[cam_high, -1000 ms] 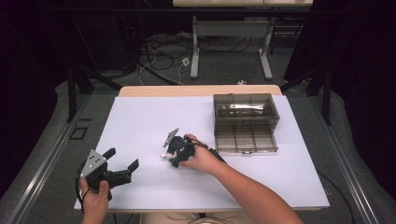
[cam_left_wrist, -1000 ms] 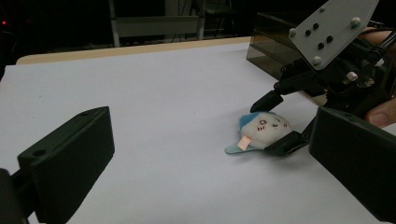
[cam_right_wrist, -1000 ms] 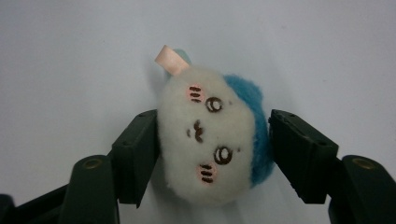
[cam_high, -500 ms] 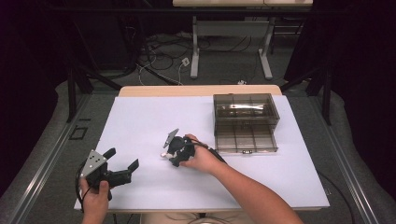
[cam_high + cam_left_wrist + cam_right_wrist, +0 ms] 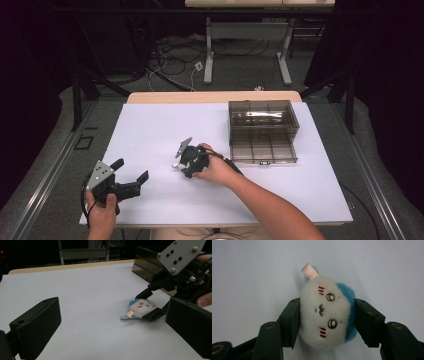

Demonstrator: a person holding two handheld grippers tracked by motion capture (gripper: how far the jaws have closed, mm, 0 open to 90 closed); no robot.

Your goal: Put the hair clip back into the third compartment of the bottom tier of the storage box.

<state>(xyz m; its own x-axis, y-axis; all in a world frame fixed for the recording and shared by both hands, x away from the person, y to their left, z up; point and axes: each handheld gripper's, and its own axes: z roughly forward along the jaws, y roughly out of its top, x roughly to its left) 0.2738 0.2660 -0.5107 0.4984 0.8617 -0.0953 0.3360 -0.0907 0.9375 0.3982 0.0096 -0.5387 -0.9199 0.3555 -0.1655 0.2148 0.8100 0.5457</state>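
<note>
Plush toy (image 5: 325, 317) half-hidden between tongs (image 5: 325, 322)

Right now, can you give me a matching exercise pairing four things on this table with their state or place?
Things:
1. plush toy
2. left gripper
3. right gripper
4. storage box

States:
A. open over bare table
B. lid raised, at the far right
C. squeezed between two black jaws
D. closed on something soft

Pairs: 1-C, 2-A, 3-D, 4-B

You see the plush toy (image 5: 176, 163) as a tiny pale speck at the right gripper (image 5: 181, 161)'s nine o'clock from above, and the smoky box (image 5: 147, 263) is cut off by that gripper.
</note>
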